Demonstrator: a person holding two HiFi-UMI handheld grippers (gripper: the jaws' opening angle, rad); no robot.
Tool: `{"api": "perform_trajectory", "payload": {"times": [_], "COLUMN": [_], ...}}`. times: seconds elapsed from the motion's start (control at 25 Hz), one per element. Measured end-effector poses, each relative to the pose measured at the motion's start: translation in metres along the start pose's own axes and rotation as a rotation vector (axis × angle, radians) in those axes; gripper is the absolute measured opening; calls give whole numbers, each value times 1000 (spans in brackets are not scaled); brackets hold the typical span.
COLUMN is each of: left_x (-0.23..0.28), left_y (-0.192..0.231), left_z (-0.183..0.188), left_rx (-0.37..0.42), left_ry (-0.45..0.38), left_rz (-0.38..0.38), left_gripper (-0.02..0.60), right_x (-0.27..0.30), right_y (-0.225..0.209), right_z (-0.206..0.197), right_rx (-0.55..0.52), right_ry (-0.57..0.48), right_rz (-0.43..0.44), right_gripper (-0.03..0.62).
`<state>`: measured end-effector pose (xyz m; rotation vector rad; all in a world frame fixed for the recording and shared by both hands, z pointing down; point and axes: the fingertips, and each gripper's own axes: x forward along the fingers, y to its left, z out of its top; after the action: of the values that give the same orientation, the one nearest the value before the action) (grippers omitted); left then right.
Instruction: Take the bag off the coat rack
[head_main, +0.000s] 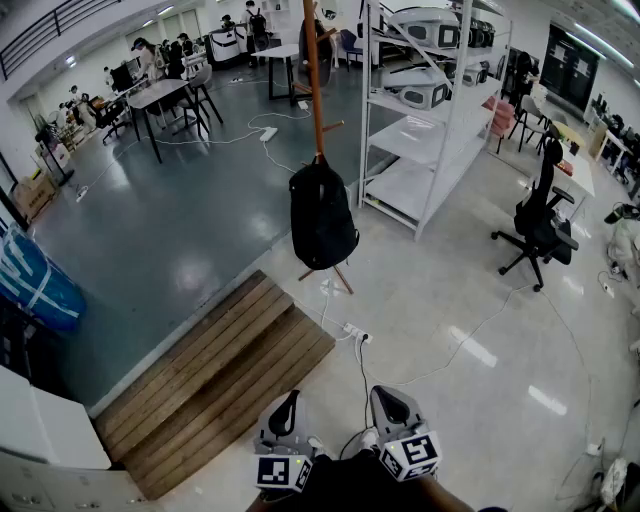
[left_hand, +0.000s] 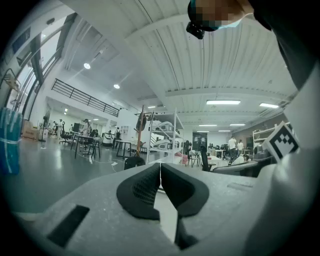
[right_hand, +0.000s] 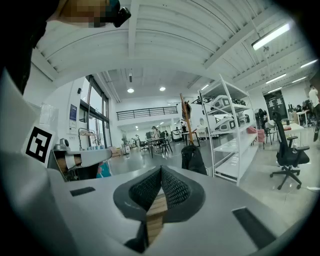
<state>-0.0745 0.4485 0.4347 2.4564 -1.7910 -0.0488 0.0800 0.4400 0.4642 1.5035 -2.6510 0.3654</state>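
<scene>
The black bag (head_main: 322, 215) hangs on the coat rack (head_main: 314, 90); 2 grippers closed.
Your left gripper (head_main: 290, 400) and right gripper (head_main: 388, 398) sit well short of the coat rack, jaws together, holding nothing.

A tall white shelving rack (head_main: 430, 120) stands on the pale floor, with white machines (head_main: 420, 92) on its upper shelves. Well to its right sits a black office chair (head_main: 540, 228). Nearer in, a slatted wooden platform (head_main: 215, 375) lies along the edge of the dark floor, with a white power strip (head_main: 355, 333) just beside it, its cable trailing off. A blue bundle (head_main: 35, 282) sits at far left. At the back is a dark bench (head_main: 165, 95), where people are gathered.
</scene>
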Motion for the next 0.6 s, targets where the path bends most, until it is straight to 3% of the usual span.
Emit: {"api": "perform_trajectory", "payload": {"times": [0.44, 0.6], "left_x": [5, 9], "left_y": [-11, -20], "left_z": [-4, -4], "left_rx": [-3, -3], "left_ry": [5, 11], "left_rz": [-19, -24], "left_gripper": [18, 18], "right_x": [-3, -5], "right_y": [-1, -8], "right_z": [1, 4], "right_rx": [2, 47], "right_ry": [-4, -19], "right_rz": [11, 27], "right_gripper": [12, 12]}}
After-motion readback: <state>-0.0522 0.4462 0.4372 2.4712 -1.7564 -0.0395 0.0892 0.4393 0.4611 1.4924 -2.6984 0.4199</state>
